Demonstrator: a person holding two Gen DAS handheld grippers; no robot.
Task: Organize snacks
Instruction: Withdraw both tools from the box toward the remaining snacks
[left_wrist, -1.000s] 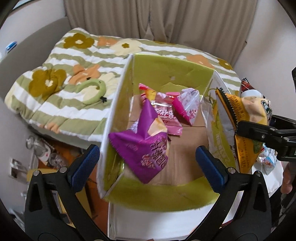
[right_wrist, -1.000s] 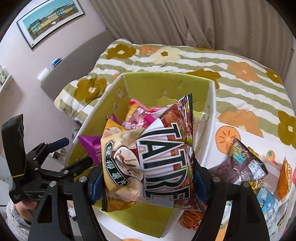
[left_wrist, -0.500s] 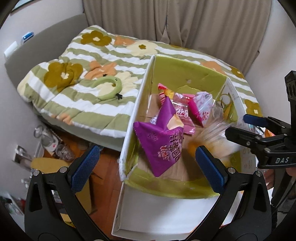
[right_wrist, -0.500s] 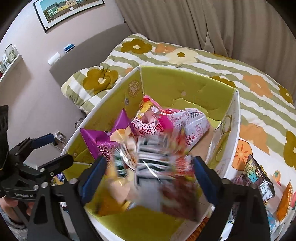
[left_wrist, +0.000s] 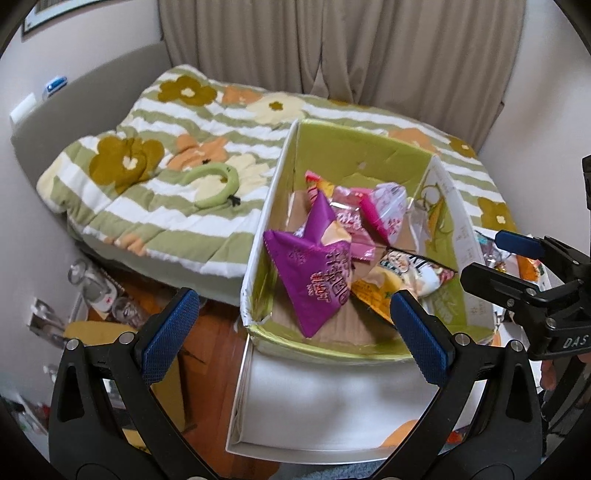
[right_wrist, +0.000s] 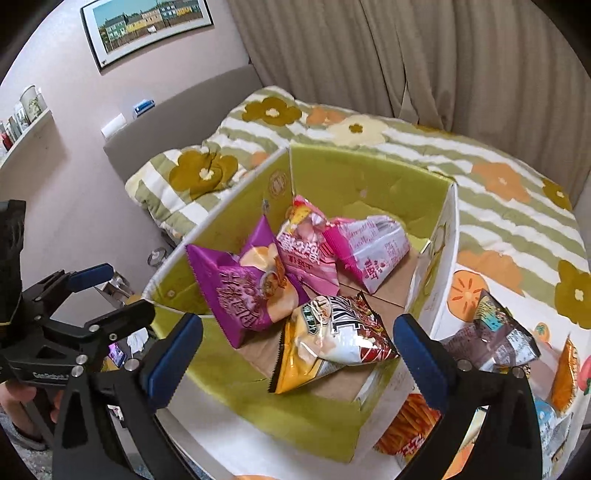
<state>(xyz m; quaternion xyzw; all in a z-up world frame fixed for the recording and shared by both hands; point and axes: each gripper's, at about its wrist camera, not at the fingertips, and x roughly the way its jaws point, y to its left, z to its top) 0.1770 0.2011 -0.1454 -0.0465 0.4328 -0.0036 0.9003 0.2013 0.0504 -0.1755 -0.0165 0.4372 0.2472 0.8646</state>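
A green cardboard box (right_wrist: 369, 177) (left_wrist: 354, 147) stands open on the table. Inside lie a purple bag (right_wrist: 236, 295) (left_wrist: 314, 273), a pink bag (right_wrist: 306, 243), a white-and-pink bag (right_wrist: 373, 251) (left_wrist: 388, 214) and a yellow-and-white bag (right_wrist: 328, 343) (left_wrist: 399, 273) near the front right. My right gripper (right_wrist: 297, 354) is open and empty above the box's near edge. My left gripper (left_wrist: 295, 332) is open and empty at the box's near left corner. Each gripper also shows in the other's view: the right one (left_wrist: 524, 266), the left one (right_wrist: 92, 299).
More snack bags lie on the table right of the box: a dark bag (right_wrist: 495, 328), an orange bag (right_wrist: 563, 373), a fries-printed pack (right_wrist: 413, 428). A flowered striped quilt (left_wrist: 166, 173) covers the bed behind. A green ring (left_wrist: 214, 184) lies on it. Clutter sits on the floor (left_wrist: 92, 291).
My right gripper opened and let go of the yellow-and-white bag, which fell into the box. Both grippers drew back and up from the box.
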